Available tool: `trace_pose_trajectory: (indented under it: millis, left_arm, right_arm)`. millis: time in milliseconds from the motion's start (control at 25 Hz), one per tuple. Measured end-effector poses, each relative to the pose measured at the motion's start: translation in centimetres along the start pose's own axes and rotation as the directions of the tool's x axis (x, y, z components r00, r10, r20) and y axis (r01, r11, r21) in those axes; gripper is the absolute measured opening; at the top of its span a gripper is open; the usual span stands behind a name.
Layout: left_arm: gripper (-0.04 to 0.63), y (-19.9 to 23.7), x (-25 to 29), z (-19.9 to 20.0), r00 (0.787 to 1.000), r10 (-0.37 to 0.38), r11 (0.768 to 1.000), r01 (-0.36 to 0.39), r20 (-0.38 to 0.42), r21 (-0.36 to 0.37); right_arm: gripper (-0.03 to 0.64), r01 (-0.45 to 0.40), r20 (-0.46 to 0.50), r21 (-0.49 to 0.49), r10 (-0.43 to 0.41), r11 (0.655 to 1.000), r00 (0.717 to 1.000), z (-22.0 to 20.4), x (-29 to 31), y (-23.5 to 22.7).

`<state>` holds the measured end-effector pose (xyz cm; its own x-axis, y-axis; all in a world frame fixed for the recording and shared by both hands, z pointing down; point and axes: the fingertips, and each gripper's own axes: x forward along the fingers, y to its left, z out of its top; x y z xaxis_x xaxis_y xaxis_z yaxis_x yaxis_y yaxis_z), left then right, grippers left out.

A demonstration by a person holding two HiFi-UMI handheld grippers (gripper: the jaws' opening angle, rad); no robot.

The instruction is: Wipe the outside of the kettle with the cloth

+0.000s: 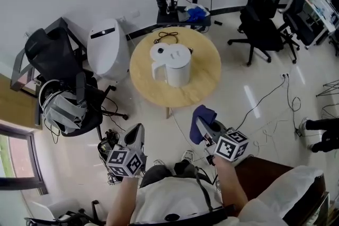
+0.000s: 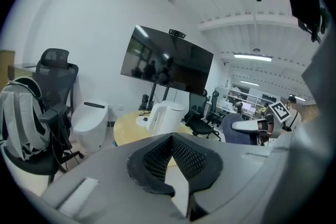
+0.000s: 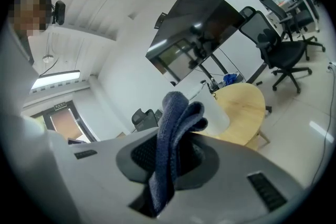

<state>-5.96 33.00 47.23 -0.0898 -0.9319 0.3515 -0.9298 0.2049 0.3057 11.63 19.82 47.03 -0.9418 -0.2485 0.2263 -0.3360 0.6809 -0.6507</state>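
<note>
Head view: kettle at ctr of table; jaws unreadable there.
Gripper views only: left gripper shut, empty; right gripper clamped on blue cloth.

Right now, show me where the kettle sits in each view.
Head view: kettle upper centre, on the table.
Left gripper view: kettle just below centre.
Right gripper view: kettle centre, partly behind the cloth.
Shared landmark: the round wooden table under it.
</note>
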Motion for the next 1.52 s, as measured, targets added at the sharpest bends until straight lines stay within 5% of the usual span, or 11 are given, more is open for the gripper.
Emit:
trace_pose_trajectory:
  millis: [440,960,1520]
  left_arm:
    - [0.008,0.1,-5.3,0.0,0.993,-0.114,0.994,0.113,0.035,0.005]
    - [0.008,0.3,-10.0,-3.6,0.984,-0.166,0.984,0.17,-0.061,0.053]
    - [0.008,-2.8,-11.3,-1.5,0.978,-0.209,0.976,0.209,-0.012,0.061]
  right_arm:
    - [0.066,0.058,0.039,-0.121,-0.054,0.991,0.998,-3.3,-2.1,8.3]
    - [0.064,0.319,0.021,-0.177,-0.321,0.931,0.947,-12.5,-6.5,12.2]
    - [0.064,0.301,0.053,-0.275,-0.298,0.913,0.953,-10.0,-6.8,14.8]
